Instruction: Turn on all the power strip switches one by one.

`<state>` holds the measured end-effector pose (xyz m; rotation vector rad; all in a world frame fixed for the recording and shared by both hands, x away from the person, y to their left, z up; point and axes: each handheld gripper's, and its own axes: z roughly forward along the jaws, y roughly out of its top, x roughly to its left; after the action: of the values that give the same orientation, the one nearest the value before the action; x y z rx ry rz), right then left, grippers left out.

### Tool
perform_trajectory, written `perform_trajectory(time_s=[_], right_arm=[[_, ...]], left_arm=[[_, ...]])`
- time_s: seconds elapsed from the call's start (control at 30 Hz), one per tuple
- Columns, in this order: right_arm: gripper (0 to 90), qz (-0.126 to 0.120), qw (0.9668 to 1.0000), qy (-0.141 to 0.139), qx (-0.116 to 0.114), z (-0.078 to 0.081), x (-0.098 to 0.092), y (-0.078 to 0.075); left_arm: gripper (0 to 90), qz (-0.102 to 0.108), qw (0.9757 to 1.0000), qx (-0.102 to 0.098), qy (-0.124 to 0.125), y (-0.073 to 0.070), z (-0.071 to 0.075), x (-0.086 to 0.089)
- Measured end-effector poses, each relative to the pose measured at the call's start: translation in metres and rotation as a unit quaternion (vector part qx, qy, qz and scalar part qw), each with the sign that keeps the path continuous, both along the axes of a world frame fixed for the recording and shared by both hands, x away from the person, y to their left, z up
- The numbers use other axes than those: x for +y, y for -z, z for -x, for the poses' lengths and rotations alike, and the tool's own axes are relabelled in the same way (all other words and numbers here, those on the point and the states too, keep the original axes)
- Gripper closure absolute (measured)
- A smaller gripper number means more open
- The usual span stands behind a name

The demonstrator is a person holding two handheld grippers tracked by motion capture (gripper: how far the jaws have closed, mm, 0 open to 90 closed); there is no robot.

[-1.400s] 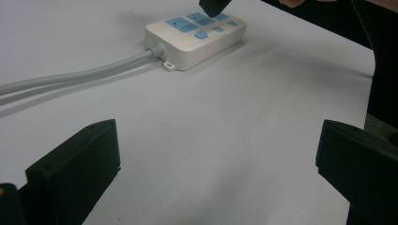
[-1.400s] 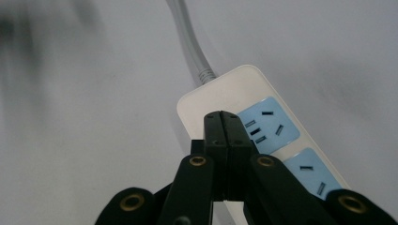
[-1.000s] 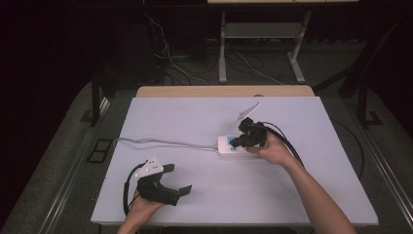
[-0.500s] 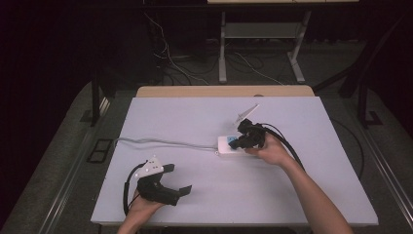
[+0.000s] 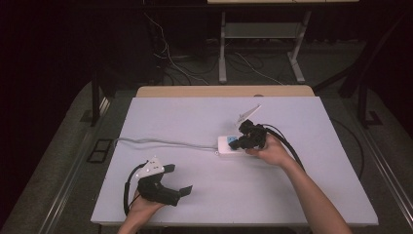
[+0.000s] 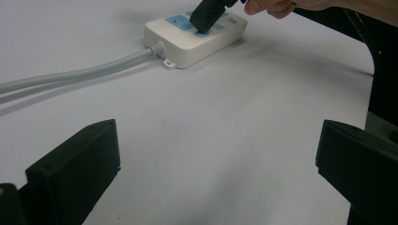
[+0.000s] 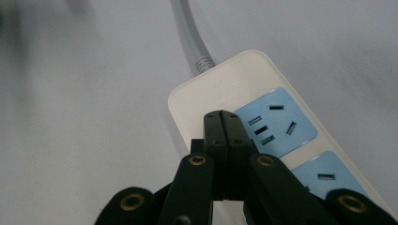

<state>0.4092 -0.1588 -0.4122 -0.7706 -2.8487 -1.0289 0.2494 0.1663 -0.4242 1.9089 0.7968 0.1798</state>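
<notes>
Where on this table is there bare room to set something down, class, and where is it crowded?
Bare: the far strip behind the power strip and its cable; the near right corner beside the forearm; the middle between the left tool and the strip. Crowded: around the right tool, shut and empty, on the strip.

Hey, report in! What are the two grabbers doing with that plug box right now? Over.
Right gripper shut, tip on the power strip. Left gripper open, resting apart. Grey cable trails left, nothing blocking.
</notes>
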Motion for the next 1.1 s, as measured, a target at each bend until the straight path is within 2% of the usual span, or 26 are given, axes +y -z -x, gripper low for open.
perform_trajectory(time_s=[0.47, 0.67, 0.87, 0.93, 1.1], right_arm=[[90.0, -0.013, 0.9999, 0.005, 0.005, -0.0003, -0.0022, 0.0030], [90.0, -0.029, 0.9995, 0.008, 0.008, -0.0004, -0.0060, 0.0060], [90.0, -0.016, 0.9998, 0.012, -0.001, 0.0021, -0.0028, 0.0052], [90.0, -0.011, 0.9998, 0.012, -0.013, 0.0037, -0.0017, 0.0050], [90.0, -0.014, 0.9998, 0.012, -0.005, 0.0022, -0.0026, 0.0048]], left_arm=[[0.0, -0.001, 1.0000, 0.001, 0.000, 0.0008, 0.0011, -0.0019], [0.0, -0.002, 1.0000, 0.002, 0.000, 0.0011, 0.0012, -0.0028], [0.0, -0.002, 1.0000, 0.002, 0.000, 0.0012, 0.0013, -0.0033], [0.0, -0.003, 1.0000, 0.001, 0.001, 0.0010, 0.0015, -0.0032], [0.0, -0.001, 1.0000, 0.001, -0.001, 0.0008, 0.0010, -0.0020]])
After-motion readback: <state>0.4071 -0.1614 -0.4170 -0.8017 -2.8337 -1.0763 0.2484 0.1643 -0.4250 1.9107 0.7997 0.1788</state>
